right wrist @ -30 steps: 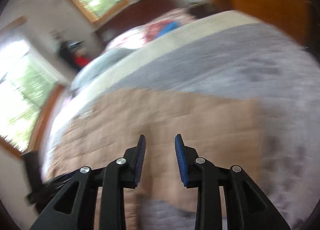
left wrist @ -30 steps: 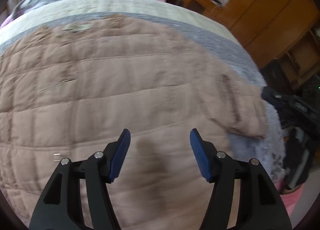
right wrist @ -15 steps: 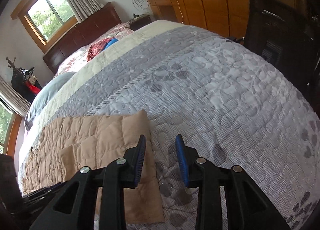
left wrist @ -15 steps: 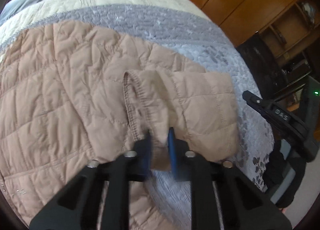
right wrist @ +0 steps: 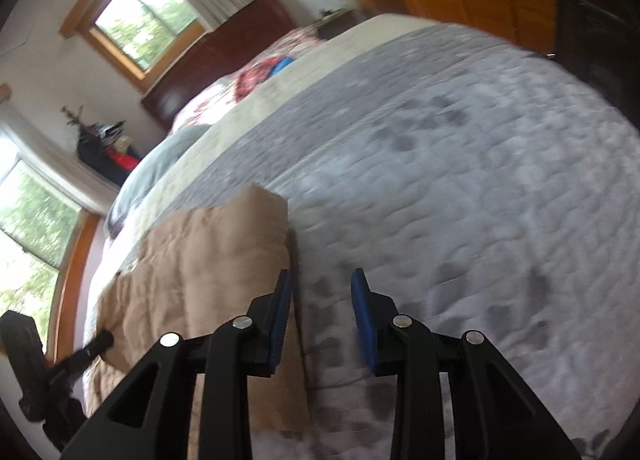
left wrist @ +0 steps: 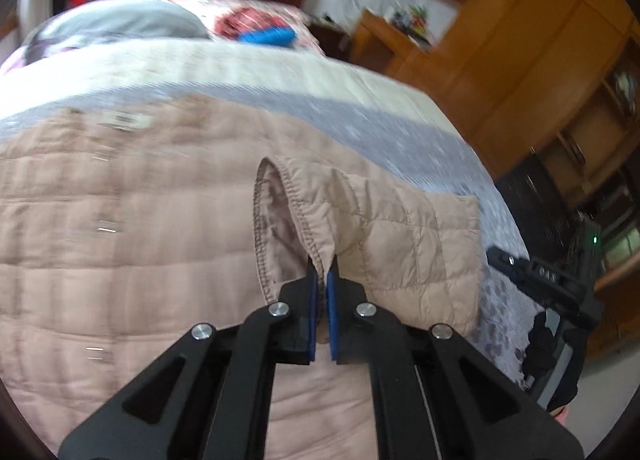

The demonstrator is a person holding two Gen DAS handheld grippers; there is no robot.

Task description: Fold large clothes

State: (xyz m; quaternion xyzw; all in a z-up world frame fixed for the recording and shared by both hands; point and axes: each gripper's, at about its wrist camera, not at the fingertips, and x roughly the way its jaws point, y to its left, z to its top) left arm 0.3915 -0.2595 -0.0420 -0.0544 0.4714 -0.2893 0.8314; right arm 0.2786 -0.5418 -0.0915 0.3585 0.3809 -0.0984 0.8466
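Since a second ago the left gripper [left wrist: 322, 274] has been closed on the jacket's sleeve cuff [left wrist: 320, 256] and lifted, the right gripper [right wrist: 322, 280] hangs part-open and empty, and folding has barely been begun.

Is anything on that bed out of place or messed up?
Only the tan quilted jacket: its sleeve is lifted and crumpled, cuff gaping, because the left gripper has pinched its hem. The grey bedspread lies smooth.

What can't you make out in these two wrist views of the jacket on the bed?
- Left wrist view: jacket hem, cut off by the lower edge and hidden behind the left gripper.
- Right wrist view: bedspread pattern, motion-blurred.
- Right wrist view: jacket body, cut off at left behind the right gripper.
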